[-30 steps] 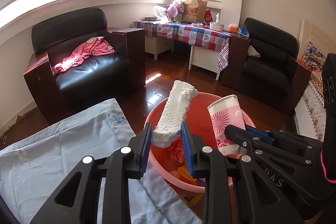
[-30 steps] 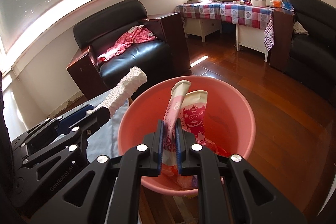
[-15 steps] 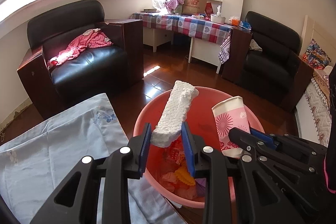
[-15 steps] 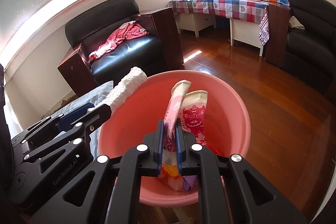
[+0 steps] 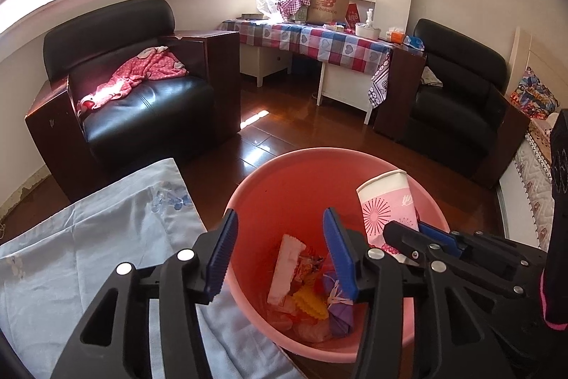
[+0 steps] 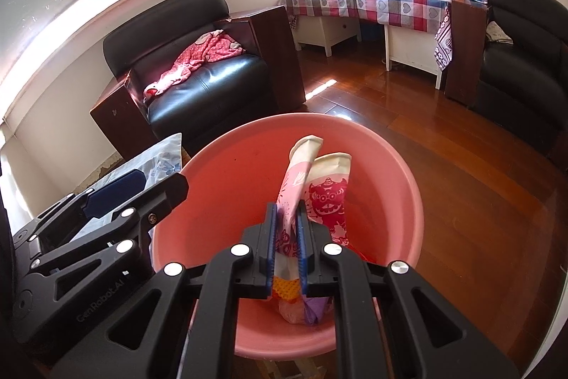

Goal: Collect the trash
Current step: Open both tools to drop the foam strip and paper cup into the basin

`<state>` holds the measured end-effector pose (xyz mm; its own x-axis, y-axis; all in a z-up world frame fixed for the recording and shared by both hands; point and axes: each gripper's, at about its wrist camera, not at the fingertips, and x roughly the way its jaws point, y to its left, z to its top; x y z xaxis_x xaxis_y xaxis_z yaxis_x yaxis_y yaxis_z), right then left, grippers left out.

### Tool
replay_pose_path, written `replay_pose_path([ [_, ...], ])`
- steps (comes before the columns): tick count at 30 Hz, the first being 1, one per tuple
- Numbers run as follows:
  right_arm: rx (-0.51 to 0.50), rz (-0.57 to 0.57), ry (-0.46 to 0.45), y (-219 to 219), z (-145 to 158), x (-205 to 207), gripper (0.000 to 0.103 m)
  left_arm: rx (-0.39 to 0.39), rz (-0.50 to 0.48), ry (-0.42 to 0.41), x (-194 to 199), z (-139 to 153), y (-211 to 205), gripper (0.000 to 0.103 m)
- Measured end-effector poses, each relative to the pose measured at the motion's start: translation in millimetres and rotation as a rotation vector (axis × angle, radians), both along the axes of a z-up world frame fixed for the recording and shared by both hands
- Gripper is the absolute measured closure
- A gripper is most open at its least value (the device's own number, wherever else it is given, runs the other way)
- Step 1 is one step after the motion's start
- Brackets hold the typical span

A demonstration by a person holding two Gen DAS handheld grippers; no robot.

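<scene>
A pink plastic basin sits on the wooden floor with wrappers and scraps in its bottom. My left gripper is open and empty above the basin's near rim. A white foam piece lies inside the basin among the wrappers. My right gripper is shut on a flattened pink paper cup and holds it over the basin. The cup also shows in the left wrist view.
A light blue cloth lies beside the basin on the left. A black armchair with a red garment stands behind. A checked-cloth table and a second black armchair stand at the back. A bed edge is at right.
My left gripper opened and the white foam piece it held dropped into the basin. My right gripper stays shut on the paper cup over the basin.
</scene>
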<state>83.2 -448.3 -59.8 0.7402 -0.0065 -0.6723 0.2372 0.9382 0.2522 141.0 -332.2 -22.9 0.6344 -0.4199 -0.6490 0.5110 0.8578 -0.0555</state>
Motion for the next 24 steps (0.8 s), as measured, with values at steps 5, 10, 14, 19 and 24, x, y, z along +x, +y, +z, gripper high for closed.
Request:
replay_pose_path([
  [5,0.003,0.001,0.004,0,-2,2,0.092,-0.008,0.0,-0.002,-1,1,2,0.05],
  [10,0.01,-0.005,0.007,-2,-4,4,0.092,-0.017,0.009,-0.001,-3,3,7,0.049],
  [14,-0.009,-0.006,0.001,-1,-4,4,0.086,-0.018,0.01,-0.008,-5,5,9,0.049],
  [19,-0.004,-0.005,-0.006,-2,-4,2,0.078,-0.027,0.022,-0.006,-5,6,12,0.049],
  [24,-0.005,-0.002,-0.003,-1,-3,0,0.078,-0.029,0.022,-0.006,-5,7,13,0.049],
])
